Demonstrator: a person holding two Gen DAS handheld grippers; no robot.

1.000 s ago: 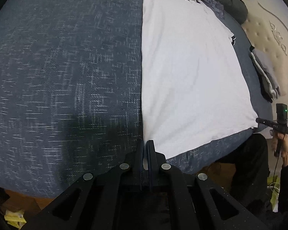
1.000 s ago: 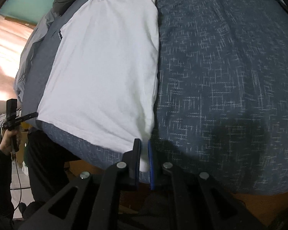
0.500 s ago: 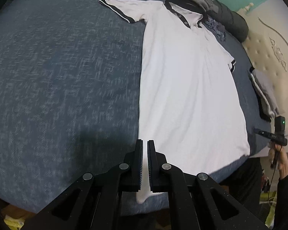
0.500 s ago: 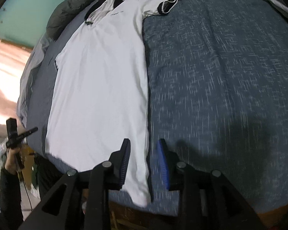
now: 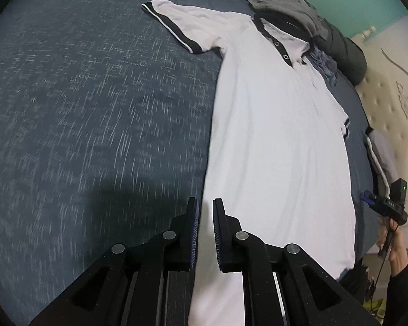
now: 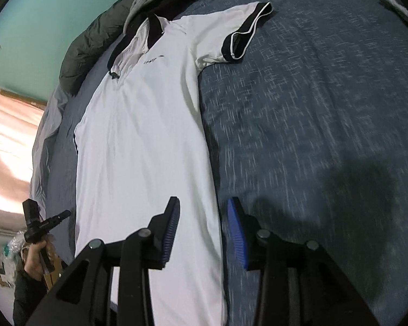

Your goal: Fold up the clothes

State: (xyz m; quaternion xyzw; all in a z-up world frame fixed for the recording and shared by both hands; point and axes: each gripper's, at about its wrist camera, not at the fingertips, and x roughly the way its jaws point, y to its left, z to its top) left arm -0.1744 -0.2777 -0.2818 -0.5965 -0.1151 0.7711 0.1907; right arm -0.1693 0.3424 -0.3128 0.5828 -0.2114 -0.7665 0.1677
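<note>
**White polo shirt laid flat, both grippers standing over its lower edge**

Dark blue bedcover with a fine white fleck pattern fills most of both views, with a turquoise wall behind it. On it I see the white short-sleeved polo shirt with black collar and black sleeve bands spread out flat and long, front side up, collar far from me and the bottom hem toward the near edge of the bed. One sleeve lies open to the side on the cover. Beyond the collar there is a dark green padded quilt and a grey crumpled garment on top of it.

My left gripper is above one long side edge of the shirt near the hem. Its jaws have just been opening and now stand a little apart; the white cloth shows in the gap, but I see no pad pressing on it. My right gripper is above the other side edge. Its jaws also have just been opening and stand clearly apart, with the shirt edge lying between them, not clamped.

In each wrist view the other hand appears at the border, holding its handle. A cream padded headboard stands at the right of the left view.
</note>
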